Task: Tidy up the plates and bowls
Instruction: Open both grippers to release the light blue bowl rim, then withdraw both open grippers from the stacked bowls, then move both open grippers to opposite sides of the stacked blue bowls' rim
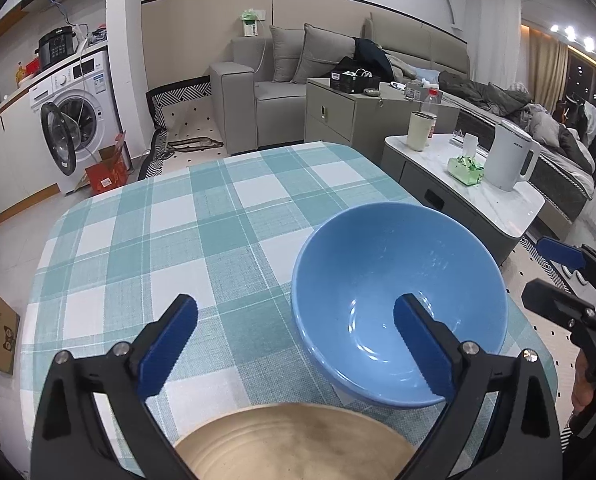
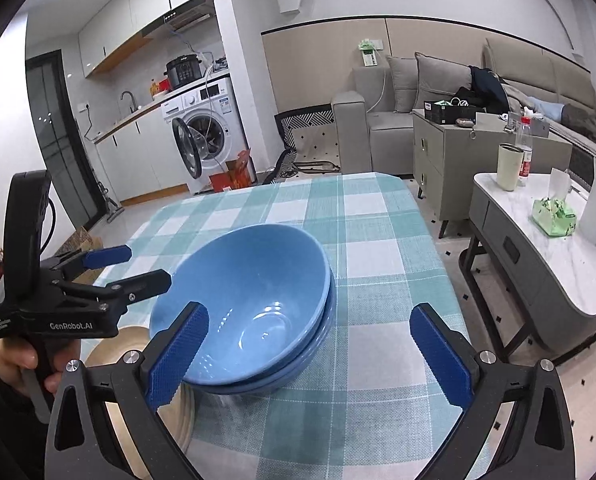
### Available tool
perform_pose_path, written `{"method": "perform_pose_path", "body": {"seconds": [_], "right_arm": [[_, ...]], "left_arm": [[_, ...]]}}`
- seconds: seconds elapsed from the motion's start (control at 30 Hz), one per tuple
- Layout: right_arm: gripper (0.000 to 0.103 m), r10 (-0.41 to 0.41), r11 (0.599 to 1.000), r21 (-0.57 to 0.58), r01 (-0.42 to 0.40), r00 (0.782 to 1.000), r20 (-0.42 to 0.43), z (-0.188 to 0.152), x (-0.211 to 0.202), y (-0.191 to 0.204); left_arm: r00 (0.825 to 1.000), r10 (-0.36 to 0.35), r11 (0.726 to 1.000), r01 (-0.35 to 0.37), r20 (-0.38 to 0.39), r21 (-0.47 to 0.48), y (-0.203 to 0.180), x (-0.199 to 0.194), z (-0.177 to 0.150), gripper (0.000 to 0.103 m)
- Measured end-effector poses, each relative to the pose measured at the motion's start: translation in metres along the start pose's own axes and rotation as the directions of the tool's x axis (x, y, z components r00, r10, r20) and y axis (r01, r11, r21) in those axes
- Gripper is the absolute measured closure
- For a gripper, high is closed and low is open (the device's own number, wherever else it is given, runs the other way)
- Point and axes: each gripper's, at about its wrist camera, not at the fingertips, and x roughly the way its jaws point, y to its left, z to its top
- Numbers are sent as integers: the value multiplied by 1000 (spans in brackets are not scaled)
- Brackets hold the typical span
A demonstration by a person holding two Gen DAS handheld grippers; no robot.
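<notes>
Two blue bowls (image 2: 249,304), nested one in the other, stand on the teal checked tablecloth (image 2: 378,220); in the left wrist view only the top blue bowl (image 1: 398,300) shows. A beige plate (image 1: 293,444) lies at the near edge, beside the bowls; the right wrist view has the beige plate (image 2: 117,348) to their left. My left gripper (image 1: 295,312) is open, its right finger in front of the bowl and nothing held. My right gripper (image 2: 310,320) is open and empty, just in front of the bowls. Each gripper shows in the other view: left gripper (image 2: 145,266), right gripper (image 1: 546,272).
A marble-topped side table (image 1: 498,204) to the right carries a white kettle (image 1: 508,156), a green tissue box (image 1: 466,168) and a cup (image 1: 420,130). Behind stand a grey cabinet (image 1: 338,116), a sofa (image 1: 265,80) and a washing machine (image 1: 77,120). Cardboard boxes lie on the floor at left.
</notes>
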Motion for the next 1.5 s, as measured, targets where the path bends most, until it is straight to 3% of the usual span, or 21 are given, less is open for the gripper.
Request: {"method": "perform_pose_path", "body": {"seconds": [0.4,0.77,1.07,1.5], "right_arm": [[0,68,997,29,-67,997,-34,-7,11,-3],[0,40,999,34,-39,998,-39,-10,22,-5],[0,2,997,82,6,995,-103,-14,36,-18],[0,64,988,146,-48,992,-108,-17,43,-26]], "left_arm": [[1000,23,1000,-24,5,7,-1,1,-3,4],[999,35,999,-36,12,35,-3,2,-7,4],[1000,19,998,-19,7,55,-9,5,-7,4],[1000,-10,1000,10,-25,27,-8,13,-7,4]]}}
